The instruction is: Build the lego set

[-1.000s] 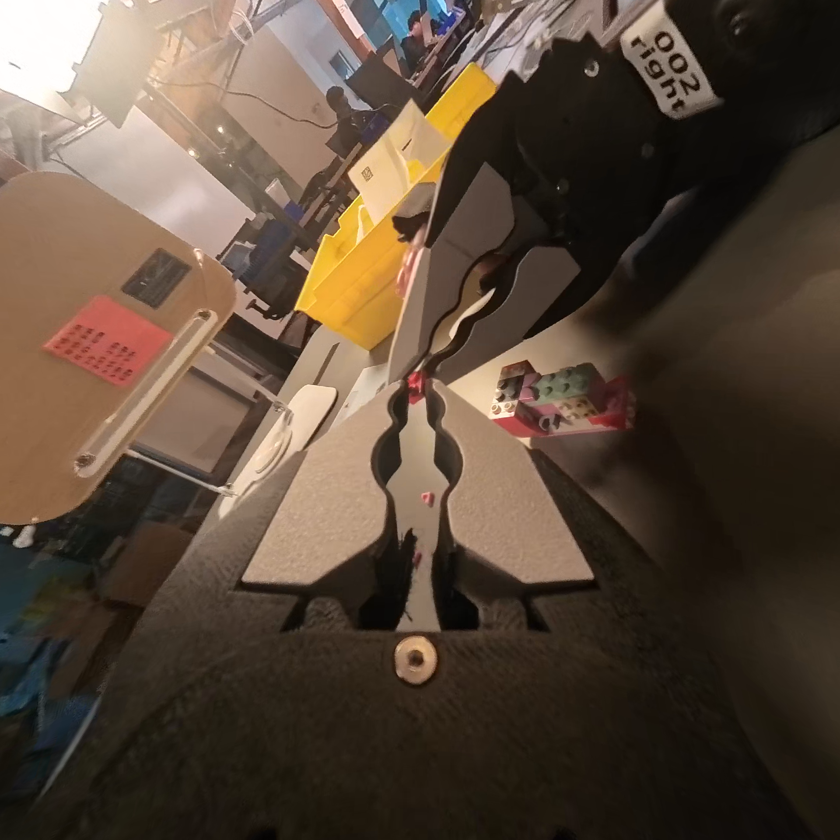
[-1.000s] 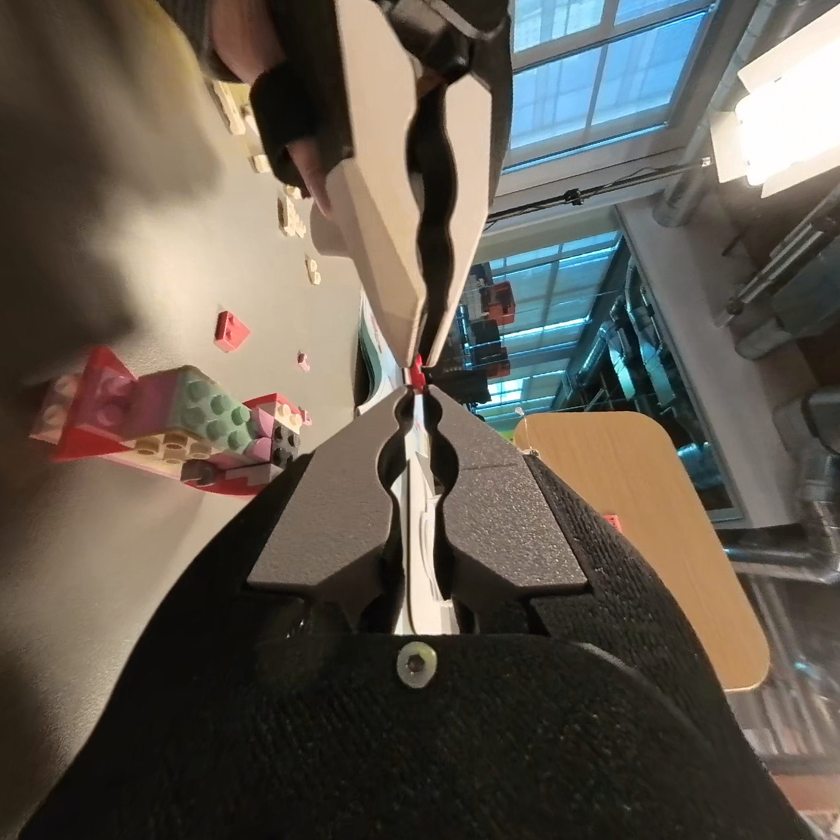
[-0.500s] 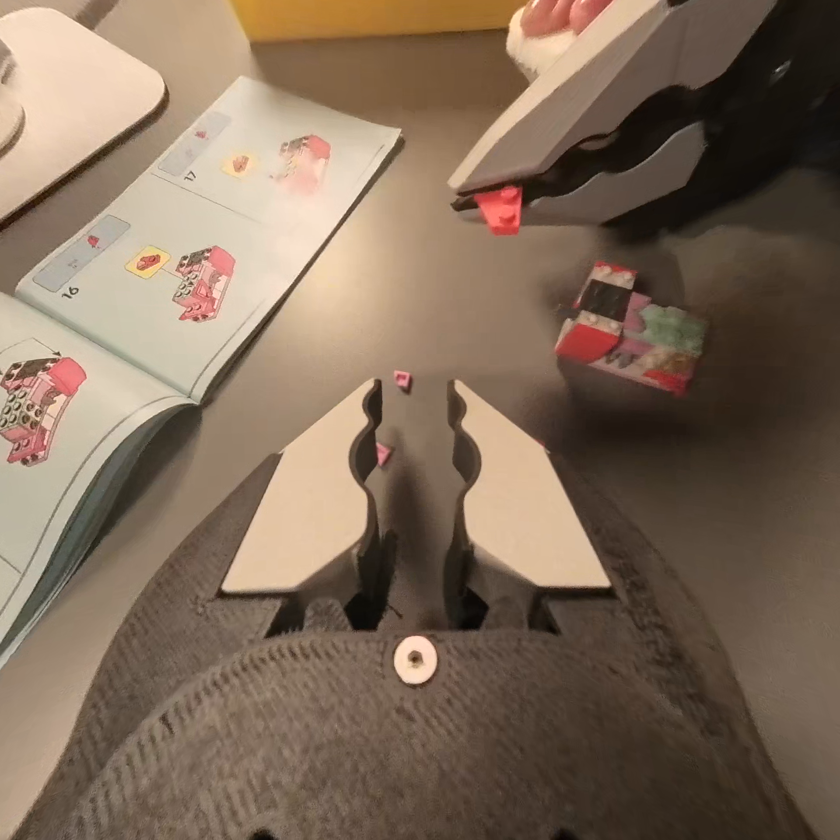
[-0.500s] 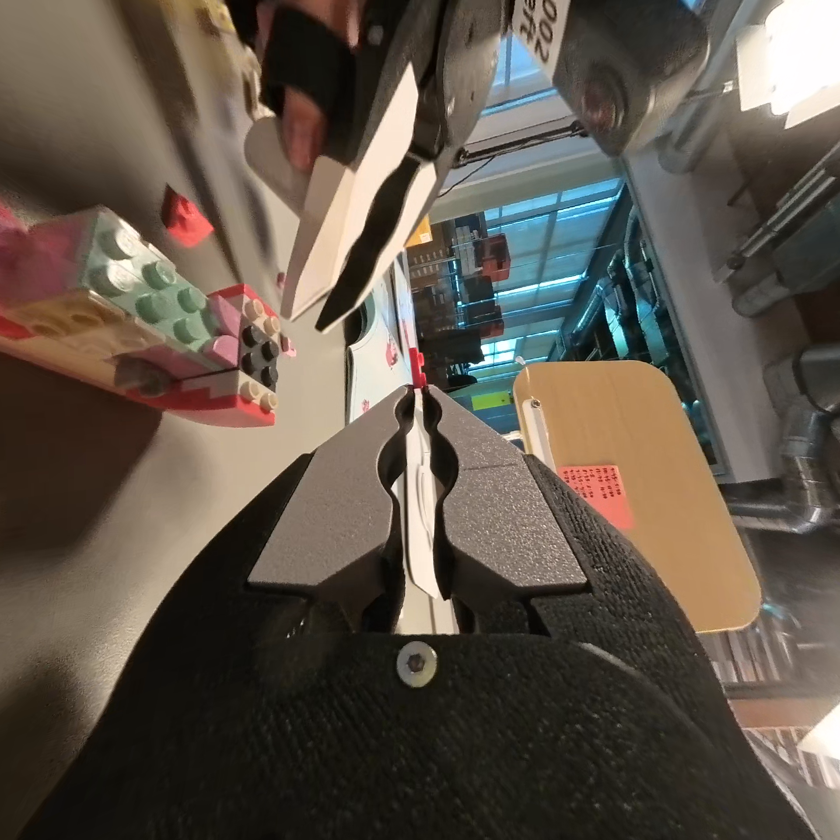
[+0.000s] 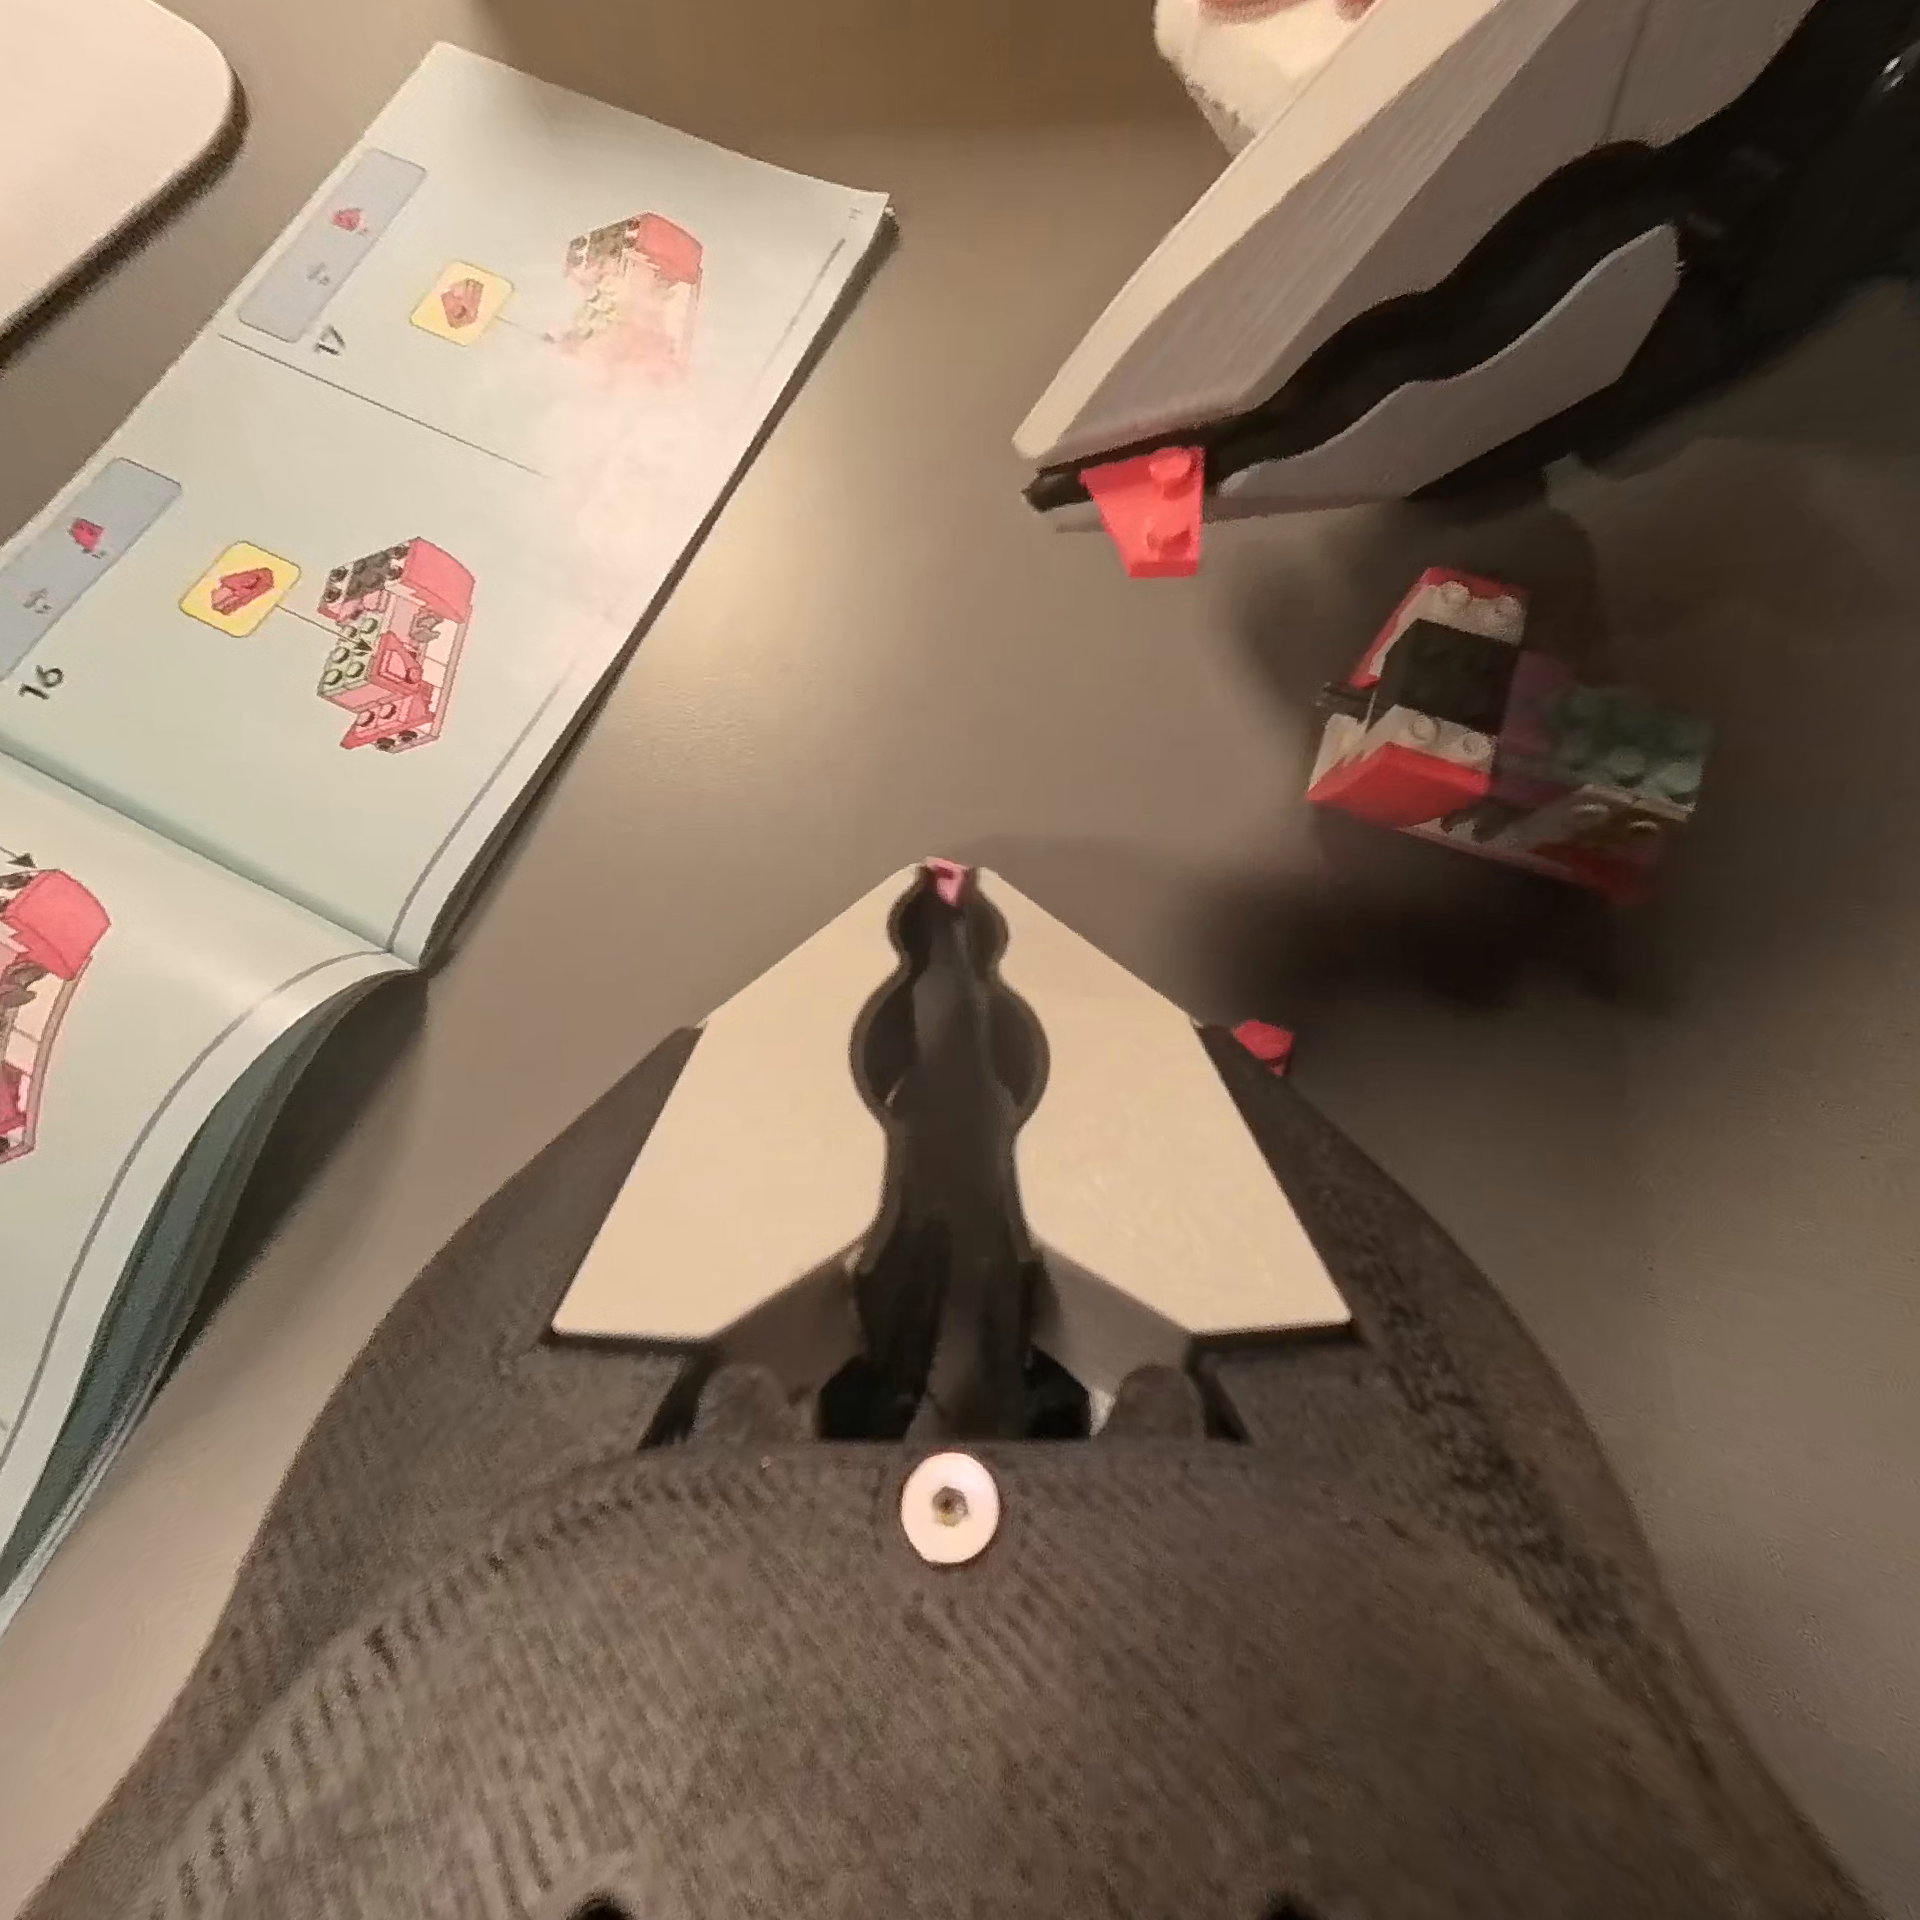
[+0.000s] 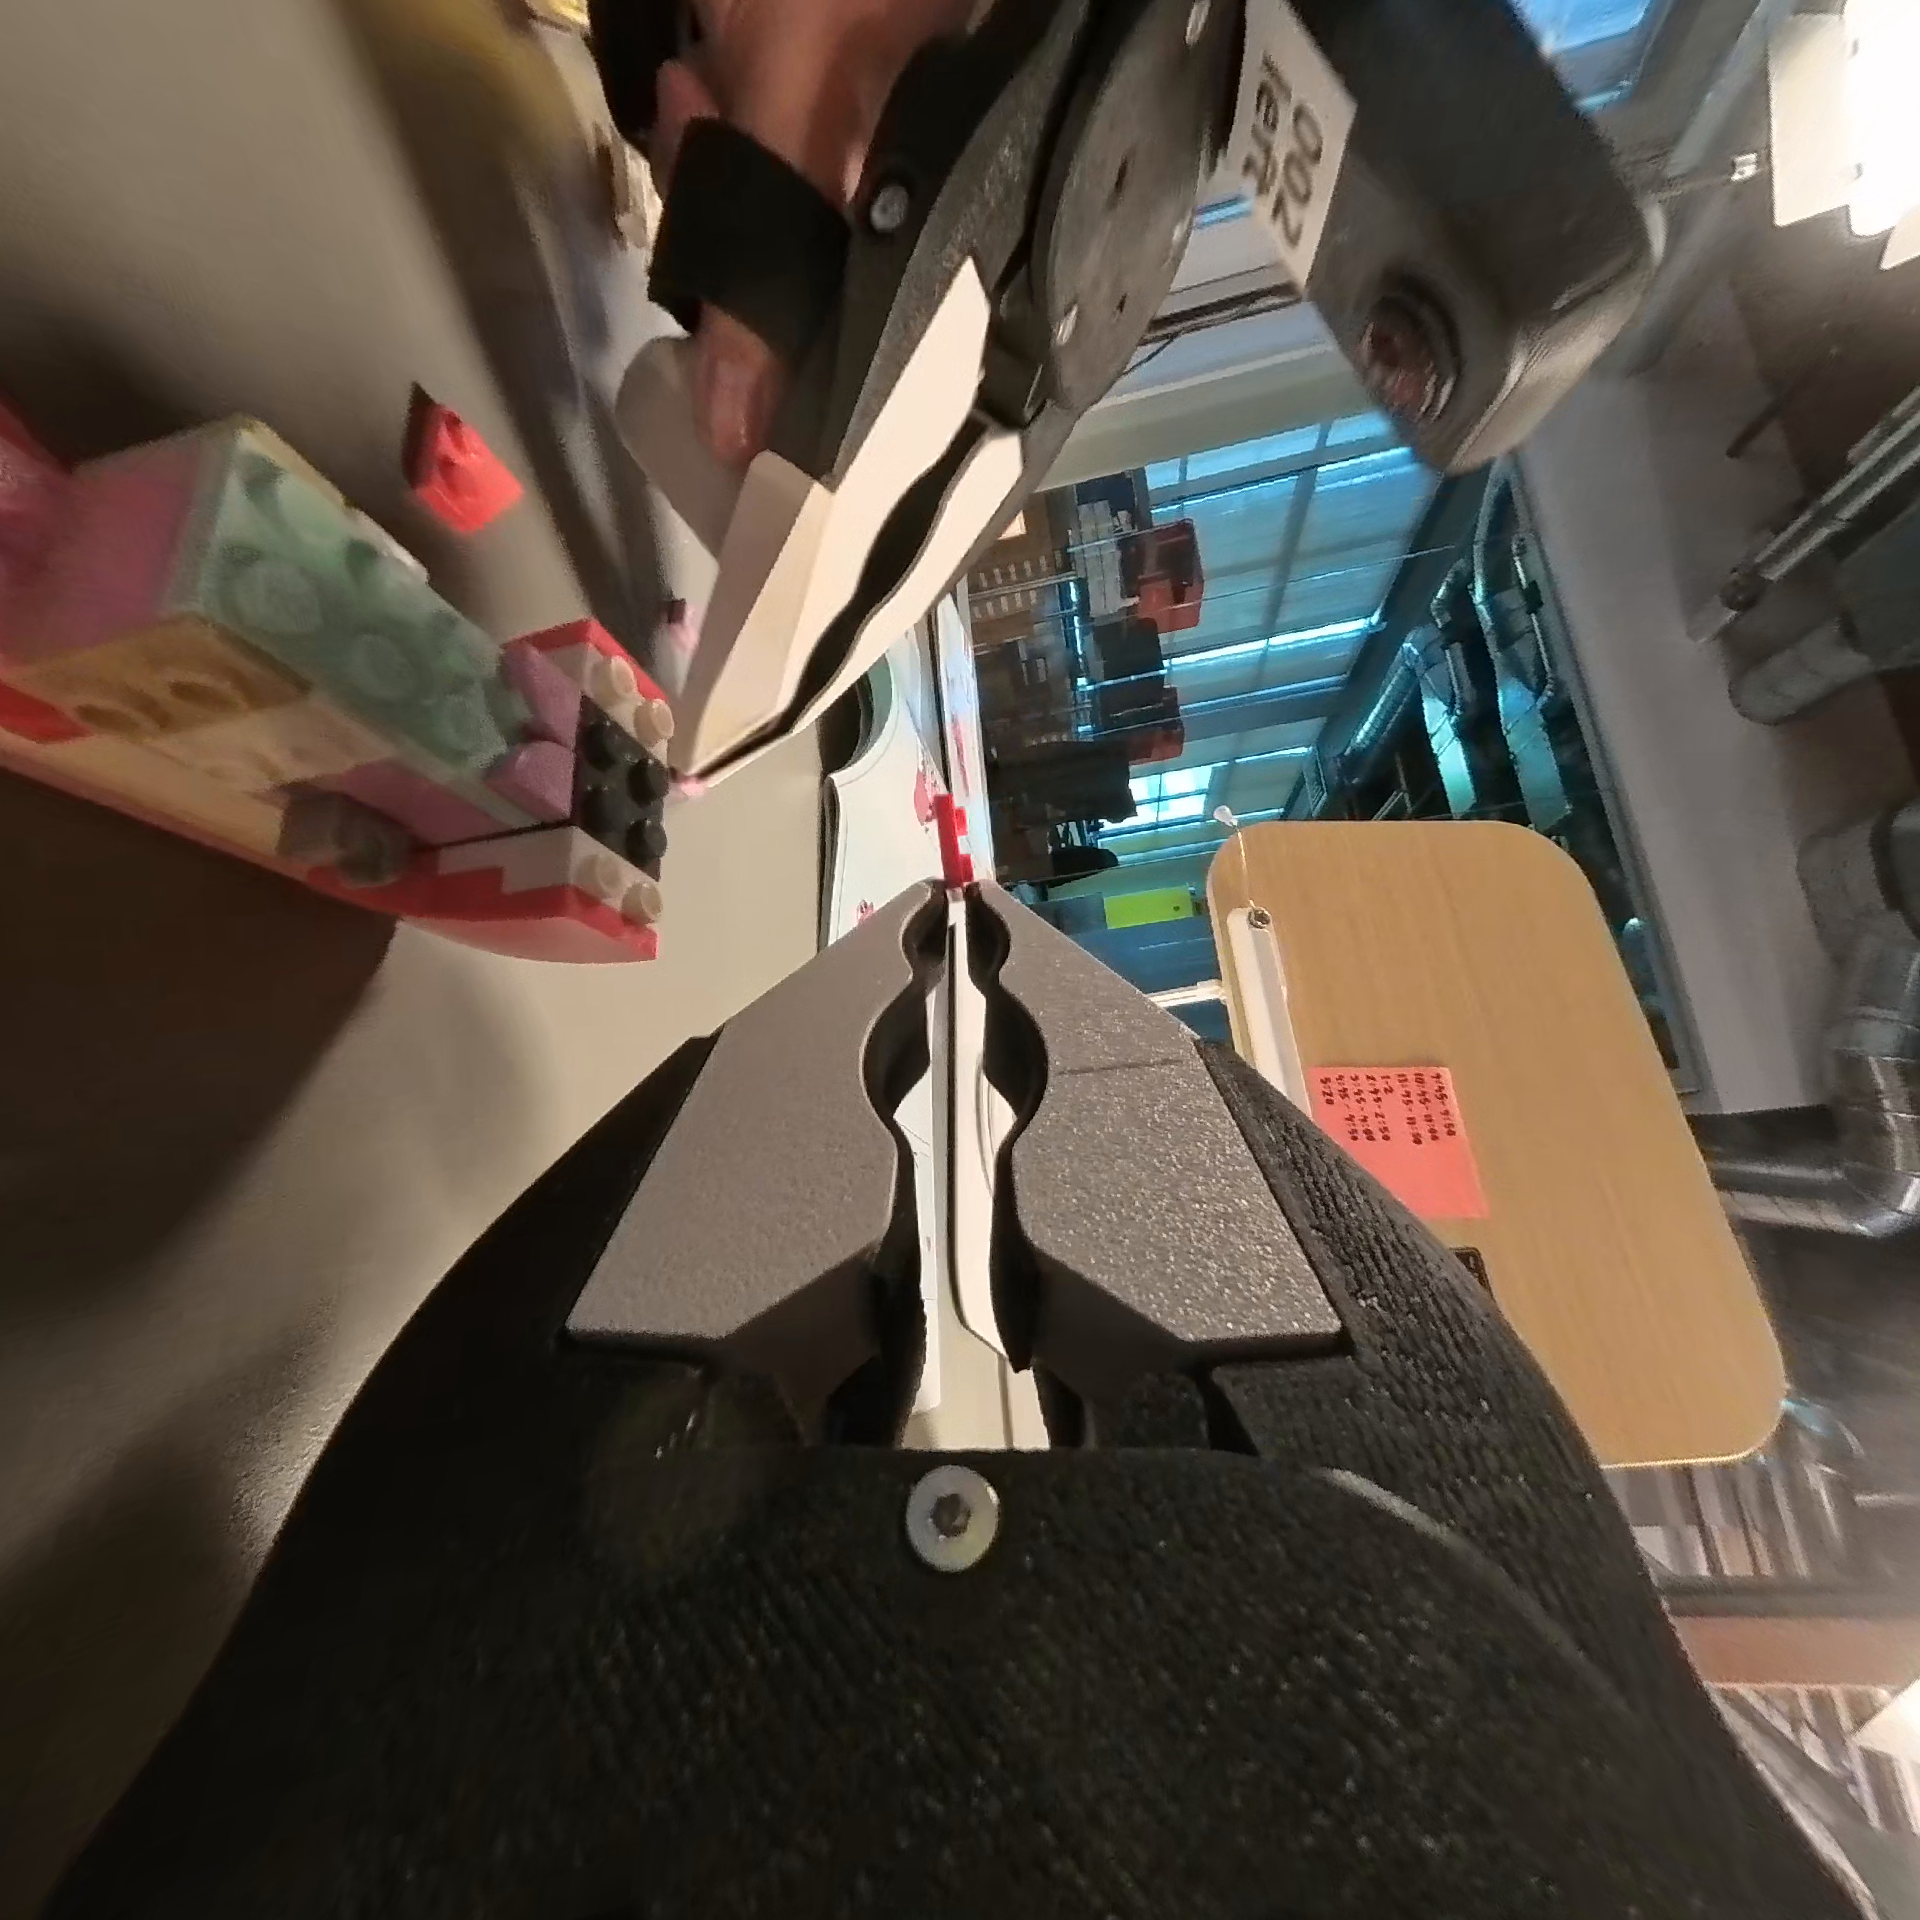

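left gripper pinching a tiny pink piece at its tips just over the grey table, right gripper clamped on a thin red plate, half-built brick model to the right, open instruction booklet far left, loose red brick beyond the model

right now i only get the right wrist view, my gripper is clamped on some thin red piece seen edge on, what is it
Observer: The left wrist view shows it flat: a red wedge plate with studs, pinched at the right gripper tips.
Operator: and the left gripper, holding anything
Observer: Yes, the left gripper is shut on a tiny pink piece at its very tips.
Operator: what's under it
Observer: An open instruction booklet lies on the table to its left, the brick model to its right.
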A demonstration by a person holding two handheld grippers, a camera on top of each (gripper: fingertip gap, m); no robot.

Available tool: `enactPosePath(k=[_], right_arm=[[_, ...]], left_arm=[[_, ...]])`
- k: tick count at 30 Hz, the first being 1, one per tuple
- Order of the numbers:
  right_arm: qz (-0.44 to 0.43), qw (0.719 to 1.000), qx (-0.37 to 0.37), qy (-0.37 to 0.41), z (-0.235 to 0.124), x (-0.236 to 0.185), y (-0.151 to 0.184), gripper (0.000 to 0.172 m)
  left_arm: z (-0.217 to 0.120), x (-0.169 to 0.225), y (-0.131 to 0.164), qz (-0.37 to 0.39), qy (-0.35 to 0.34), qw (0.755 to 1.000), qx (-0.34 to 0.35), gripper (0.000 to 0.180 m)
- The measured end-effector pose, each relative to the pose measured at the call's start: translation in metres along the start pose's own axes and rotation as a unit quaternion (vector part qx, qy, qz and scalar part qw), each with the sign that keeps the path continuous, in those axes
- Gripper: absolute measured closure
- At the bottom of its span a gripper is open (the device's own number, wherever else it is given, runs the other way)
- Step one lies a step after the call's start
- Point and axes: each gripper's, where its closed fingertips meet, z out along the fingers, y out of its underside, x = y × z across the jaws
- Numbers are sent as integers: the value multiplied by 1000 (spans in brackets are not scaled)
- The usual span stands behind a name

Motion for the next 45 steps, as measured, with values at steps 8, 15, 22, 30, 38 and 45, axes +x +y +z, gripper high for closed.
enactPosePath(k=[8,15,22,30,38,45], right_arm=[[-7,1000,-6,-1,0,0,2,171],[-29,999,-10,14,0,3,-2,171],[-40,999,-28,1,1,-1,6,171],[-63,996,-52,-44,5,-18,15,171],[-26,995,-93,-19,6,-7,44,170],[-25,995,-93,-24,7,-10,44,170]], left_arm=[[-21,6,-28,-124,86,981,119,180],[-68,15,-72,-291,281,869,285,180],[-43,2,-42,-420,284,840,196,180],[-19,-2,-5,-416,194,885,76,180],[-16,3,-4,-382,183,904,64,176],[-20,-5,-3,-268,104,956,55,174]])
